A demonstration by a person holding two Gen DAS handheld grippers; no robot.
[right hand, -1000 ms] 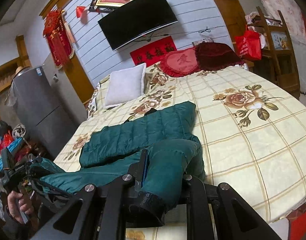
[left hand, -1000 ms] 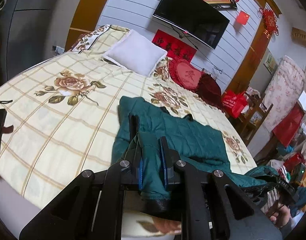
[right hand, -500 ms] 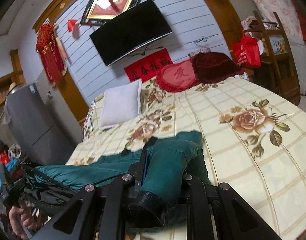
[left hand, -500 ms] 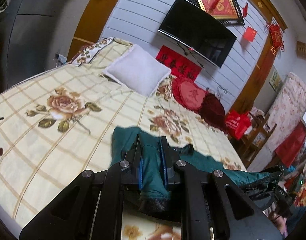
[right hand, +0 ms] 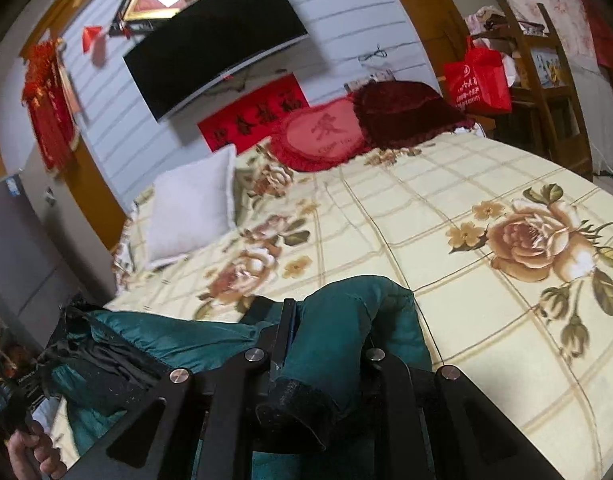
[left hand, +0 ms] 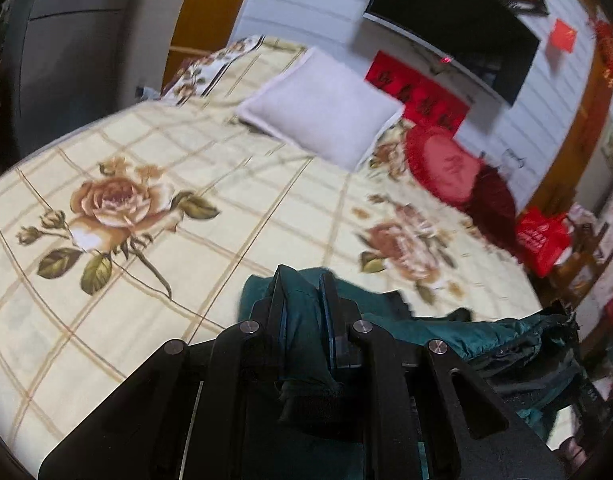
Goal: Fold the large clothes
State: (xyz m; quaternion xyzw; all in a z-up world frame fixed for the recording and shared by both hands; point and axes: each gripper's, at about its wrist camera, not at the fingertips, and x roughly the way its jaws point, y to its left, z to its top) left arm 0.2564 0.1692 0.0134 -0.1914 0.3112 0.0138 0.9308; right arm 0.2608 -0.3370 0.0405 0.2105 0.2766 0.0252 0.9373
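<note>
On the near edge of the floral bedspread (left hand: 154, 168) sits all the action right now. Starting at the left: the left gripper (left hand: 304, 312) is clamped tight on a bunched cuff of the dark green quilted jacket (left hand: 394, 316), fabric squeezed between narrow jaws. Compared with a second ago, far less green shows beyond those fingers. Back then a broad quilted panel lay spread up the bedspread toward the white pillow (left hand: 322, 108); now only a small fold sits at the near edge, and the pillow and big rose print are uncovered. I read that as the jacket being hauled down the bedspread toward the person.

Moving across, the middle of the garment stretches between the two tools, with its black lining (right hand: 102, 360) sagging off the near side of the bedspread.

Over on the right, the right gripper (right hand: 326, 336) is likewise closed hard on a thick roll of green sleeve (right hand: 358, 312), black cuff poking out below the jaws. Same story here: the jacket body that lay toward the pillow has come away, and the picture is smeared by motion. A hand (right hand: 30, 452) grips the other tool's handle at lower left.

For the fold, my guess is this is a reposition: nothing is laid flat yet, so the folding proper is ahead.
</note>
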